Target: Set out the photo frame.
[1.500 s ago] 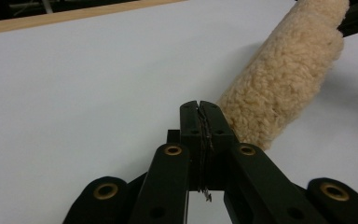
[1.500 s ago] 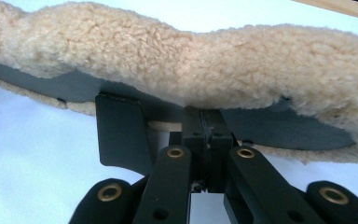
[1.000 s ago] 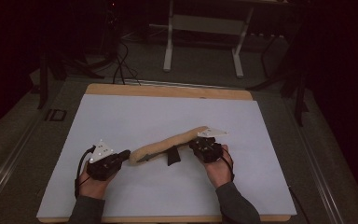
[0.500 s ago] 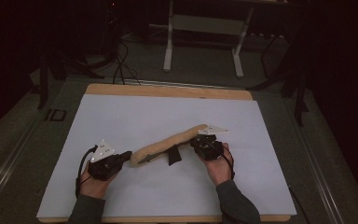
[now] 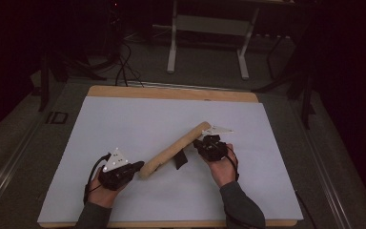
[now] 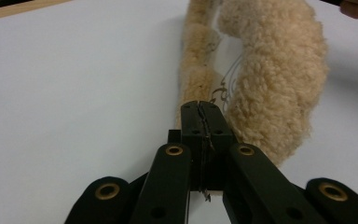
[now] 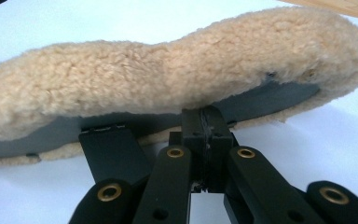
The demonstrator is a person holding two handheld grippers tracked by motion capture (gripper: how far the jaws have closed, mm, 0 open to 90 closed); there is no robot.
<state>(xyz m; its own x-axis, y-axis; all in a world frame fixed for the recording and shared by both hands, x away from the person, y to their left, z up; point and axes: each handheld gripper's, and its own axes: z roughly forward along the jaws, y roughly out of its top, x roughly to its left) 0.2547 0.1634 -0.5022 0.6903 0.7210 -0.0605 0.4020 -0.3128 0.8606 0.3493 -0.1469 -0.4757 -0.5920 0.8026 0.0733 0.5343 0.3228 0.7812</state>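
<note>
A long tan fleece cover [image 5: 176,148] lies slantwise on the white table top [image 5: 138,119], from near left to far right. My left gripper [image 5: 139,167] is at its near left end, and in the left gripper view the left gripper [image 6: 199,106] is shut on a thin edge of the fleece cover [image 6: 270,84]. My right gripper [image 5: 199,142] is beside the far right end. In the right gripper view the right gripper [image 7: 205,114] is shut on the lower edge of the fleece cover [image 7: 168,88], by its grey lining [image 7: 270,100]. A black flap [image 5: 180,161] sticks out under the middle.
The white top sits on a wooden board whose far edge [image 5: 171,93] shows. Beyond it, on the dark floor, stand a metal table frame [image 5: 209,28] and loose cables [image 5: 121,67]. Open white surface lies to the left and at the back.
</note>
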